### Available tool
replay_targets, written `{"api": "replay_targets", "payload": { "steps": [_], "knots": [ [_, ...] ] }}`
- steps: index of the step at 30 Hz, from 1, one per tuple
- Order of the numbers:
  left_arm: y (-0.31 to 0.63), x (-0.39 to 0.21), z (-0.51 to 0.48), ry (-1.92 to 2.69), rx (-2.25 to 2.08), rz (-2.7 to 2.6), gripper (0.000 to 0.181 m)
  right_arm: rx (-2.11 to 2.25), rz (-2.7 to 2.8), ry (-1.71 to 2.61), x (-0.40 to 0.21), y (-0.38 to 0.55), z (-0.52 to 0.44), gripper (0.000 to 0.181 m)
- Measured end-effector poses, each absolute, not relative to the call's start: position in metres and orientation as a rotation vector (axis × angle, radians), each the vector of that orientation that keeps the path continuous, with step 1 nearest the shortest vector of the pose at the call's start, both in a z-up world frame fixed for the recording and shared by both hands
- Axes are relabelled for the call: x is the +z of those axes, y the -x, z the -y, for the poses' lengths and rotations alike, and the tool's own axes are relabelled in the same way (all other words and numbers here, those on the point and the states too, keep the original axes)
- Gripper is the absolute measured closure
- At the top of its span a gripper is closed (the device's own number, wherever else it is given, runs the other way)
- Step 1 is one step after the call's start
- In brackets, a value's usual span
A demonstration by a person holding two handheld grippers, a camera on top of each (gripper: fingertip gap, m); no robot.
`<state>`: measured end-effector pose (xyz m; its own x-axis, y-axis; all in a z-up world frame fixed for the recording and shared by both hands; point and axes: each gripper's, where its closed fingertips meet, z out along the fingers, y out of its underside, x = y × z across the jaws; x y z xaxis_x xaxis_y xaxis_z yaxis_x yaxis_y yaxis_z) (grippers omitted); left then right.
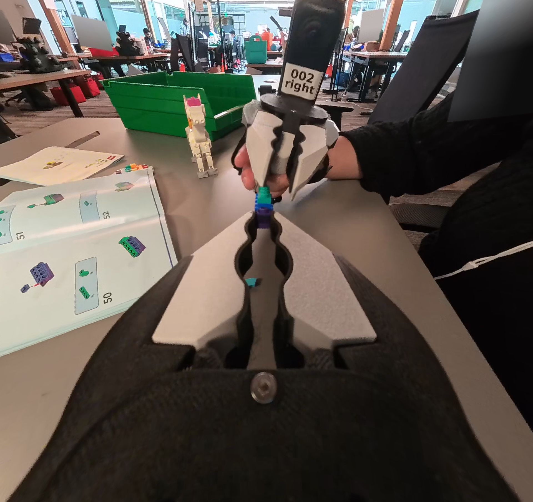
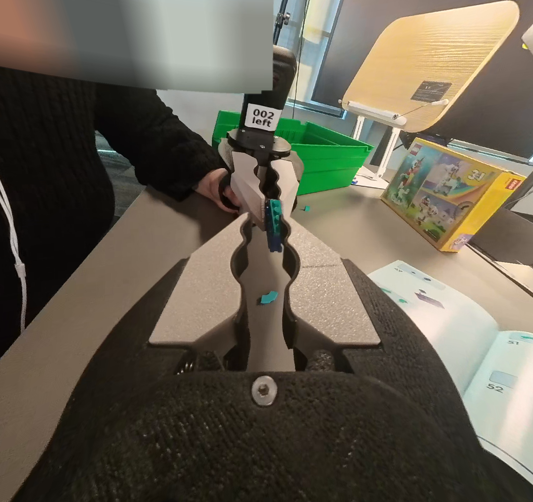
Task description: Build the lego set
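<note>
- Table (image 1: 202,196) — grey. It lies under both grippers, and neither tool touches it.
- Bin (image 1: 173,104) — green, well beyond the left gripper's tips and to their left. A white figure (image 1: 199,133) stands just in front of it.
- Booklet (image 1: 80,251) — open and flat, left of the left gripper.
- Right gripper (image 1: 275,192) — a hand (image 1: 251,170) holds it tipped steeply down, tips facing the left gripper's tips. Its jaws stand apart, wider than the stack, and straddle the stack's teal end. They look released rather than pinching.
- Left gripper (image 1: 264,218) — held low and nearly level, pointing forward and slightly up. It is clenched on the stack's purple end, right at the fingertips.
- Stack (image 1: 263,204) — purple, blue and teal bricks held in the air between the two sets of tips.
  - I judge it light, rigid and smooth-sided, so it could easily twist or squirt out of a tip-only pinch.
  - The press-fit layers may pop apart if levered.
  - The flat side walls are the best place to hold it, leaving the studs clear and pushing straight along the stud axis.
- Loose piece (image 1: 251,282) — small and teal, on the table below the left gripper's fingers. It would be light and fiddly, so it is best taken across its flat faces.
</note>
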<state>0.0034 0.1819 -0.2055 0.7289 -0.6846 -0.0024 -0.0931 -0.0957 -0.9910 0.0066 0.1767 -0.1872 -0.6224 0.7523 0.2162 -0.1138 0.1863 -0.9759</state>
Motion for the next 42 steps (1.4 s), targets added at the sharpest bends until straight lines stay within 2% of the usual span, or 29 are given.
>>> {"api": "replay_targets", "payload": {
  "steps": [3,8,10,12,14,15,17,19,27,31,35,39,42],
  "knots": [
    [-0.006,-0.205,-0.180,1.604,-0.564,-0.652,0.174,1.488,1.751,0.608,-0.188,-0.006,-0.179,0.170],
    [-0.011,-0.203,-0.177,1.582,-0.596,-0.675,0.174,1.446,1.817,0.653,-0.193,-0.007,-0.183,0.157],
    [-0.013,-0.203,-0.176,1.577,-0.598,-0.683,0.174,1.470,1.854,0.648,-0.195,-0.010,-0.179,0.160],
    [-0.014,-0.204,-0.175,1.579,-0.591,-0.696,0.174,1.457,1.869,0.641,-0.197,-0.011,-0.177,0.172],
    [-0.014,-0.203,-0.176,1.574,-0.571,-0.692,0.174,1.439,1.886,0.647,-0.198,-0.011,-0.178,0.172],
    [-0.013,-0.201,-0.177,1.556,-0.549,-0.678,0.172,1.422,1.899,0.658,-0.199,-0.011,-0.181,0.172],
    [-0.009,-0.193,-0.178,1.503,-0.492,-0.649,0.154,1.353,1.931,0.702,-0.206,-0.011,-0.192,0.172],
    [-0.003,-0.189,-0.180,1.486,-0.426,-0.628,0.146,1.243,1.982,0.785,-0.218,-0.011,-0.208,0.172],
    [-0.001,-0.189,-0.182,1.479,-0.343,-0.640,0.145,0.903,2.211,0.971,-0.272,-0.017,-0.236,0.172],
    [0.000,-0.190,-0.183,1.487,-0.336,-0.635,0.146,0.877,2.223,0.983,-0.277,-0.017,-0.238,0.172],
    [0.002,-0.190,-0.184,1.489,-0.339,-0.616,0.146,0.918,2.033,0.915,-0.248,-0.006,-0.247,0.168],
    [0.005,-0.189,-0.185,1.494,-0.344,-0.595,0.147,0.960,1.572,0.753,-0.171,-0.005,-0.275,0.162],
    [0.008,-0.189,-0.186,1.497,-0.353,-0.575,0.148,0.805,1.060,0.619,-0.100,-0.038,-0.317,0.175]
  ]
}}
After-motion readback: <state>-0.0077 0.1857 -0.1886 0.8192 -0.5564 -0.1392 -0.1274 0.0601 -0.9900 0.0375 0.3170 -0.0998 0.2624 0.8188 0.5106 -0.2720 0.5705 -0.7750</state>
